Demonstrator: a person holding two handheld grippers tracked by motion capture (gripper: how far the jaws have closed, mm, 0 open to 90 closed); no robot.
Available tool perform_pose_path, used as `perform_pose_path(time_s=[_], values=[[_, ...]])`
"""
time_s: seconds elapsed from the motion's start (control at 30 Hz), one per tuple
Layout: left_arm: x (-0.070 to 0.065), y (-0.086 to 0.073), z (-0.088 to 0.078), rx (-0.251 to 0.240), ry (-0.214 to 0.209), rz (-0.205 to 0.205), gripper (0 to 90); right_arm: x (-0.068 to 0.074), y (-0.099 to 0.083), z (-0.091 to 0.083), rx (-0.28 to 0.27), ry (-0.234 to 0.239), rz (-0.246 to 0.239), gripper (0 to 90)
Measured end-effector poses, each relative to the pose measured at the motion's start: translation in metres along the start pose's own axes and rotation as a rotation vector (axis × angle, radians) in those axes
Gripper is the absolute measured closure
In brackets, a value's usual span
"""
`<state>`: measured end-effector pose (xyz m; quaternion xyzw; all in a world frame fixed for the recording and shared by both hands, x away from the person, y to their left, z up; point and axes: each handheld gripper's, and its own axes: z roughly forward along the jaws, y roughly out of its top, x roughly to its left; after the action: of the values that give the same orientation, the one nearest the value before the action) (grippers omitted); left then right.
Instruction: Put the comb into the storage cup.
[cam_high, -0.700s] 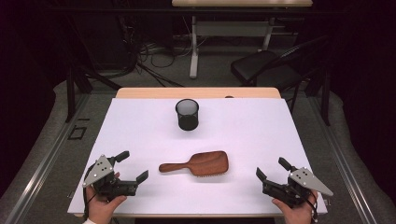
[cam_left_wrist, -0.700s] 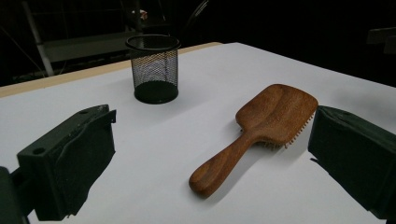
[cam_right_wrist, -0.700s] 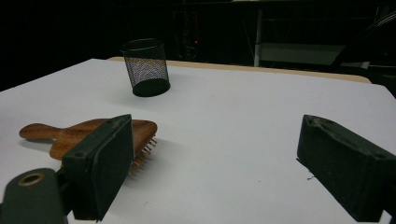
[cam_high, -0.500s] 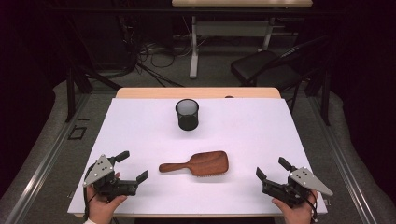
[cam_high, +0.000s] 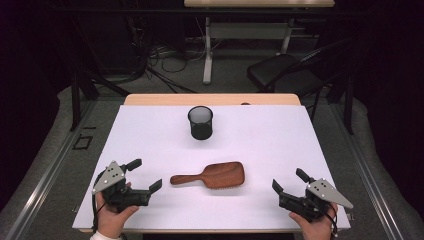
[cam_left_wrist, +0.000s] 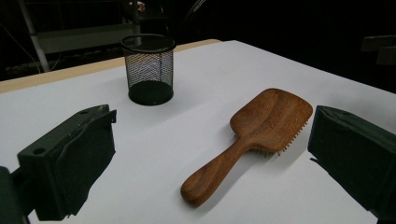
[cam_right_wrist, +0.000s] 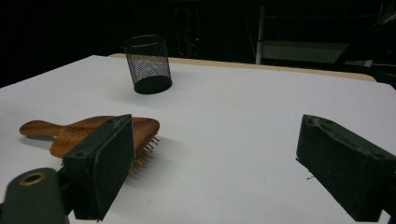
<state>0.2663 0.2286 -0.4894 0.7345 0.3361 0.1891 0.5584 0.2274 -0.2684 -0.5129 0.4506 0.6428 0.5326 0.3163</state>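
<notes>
Right gripper (cam_right_wrist: 210, 163), near jaw covering hairbrush (cam_right_wrist: 70, 133) bristles

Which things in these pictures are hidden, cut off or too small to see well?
- Wooden hairbrush: it lies bristles down, so the high view hides the bristle face. In the right gripper view, the right hand-held gripper has one jaw covering part of the brush head.
- Black mesh cup: its inside is too dark to tell whether it holds anything.
- Small dark mark on the table's far edge, high view: too small to identify.
</notes>
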Motion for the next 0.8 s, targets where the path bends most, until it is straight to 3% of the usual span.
perform_pose_path(time_s=[0.17, 0.3, 0.5, 0.67, 0.73, 0.8], values=[[-0.003, 0.005, 0.012, 0.027, -0.01, -0.011, 0.4, 0.0, -0.001, 0.001, -0.002, 0.004, -0.003, 12.0], [-0.006, 0.009, 0.021, 0.042, -0.023, 0.004, 0.4, 0.0, -0.001, 0.0, -0.004, 0.002, 0.008, 12.4], [-0.005, 0.02, 0.031, 0.063, -0.066, -0.012, 0.7, 0.0, -0.001, 0.0, -0.007, -0.001, 0.011, 13.0], [-0.003, 0.028, 0.036, 0.078, -0.056, -0.007, 2.1, 0.0, -0.002, 0.0, -0.005, -0.003, 0.013, 13.2], [-0.003, 0.031, 0.037, 0.082, -0.045, -0.003, 10.4, -0.001, -0.001, 0.001, -0.001, -0.001, 0.018, 13.2], [-0.004, 0.035, 0.038, 0.086, -0.025, 0.002, 11.8, -0.001, -0.001, 0.003, -0.004, 0.001, 0.015, 13.3]])
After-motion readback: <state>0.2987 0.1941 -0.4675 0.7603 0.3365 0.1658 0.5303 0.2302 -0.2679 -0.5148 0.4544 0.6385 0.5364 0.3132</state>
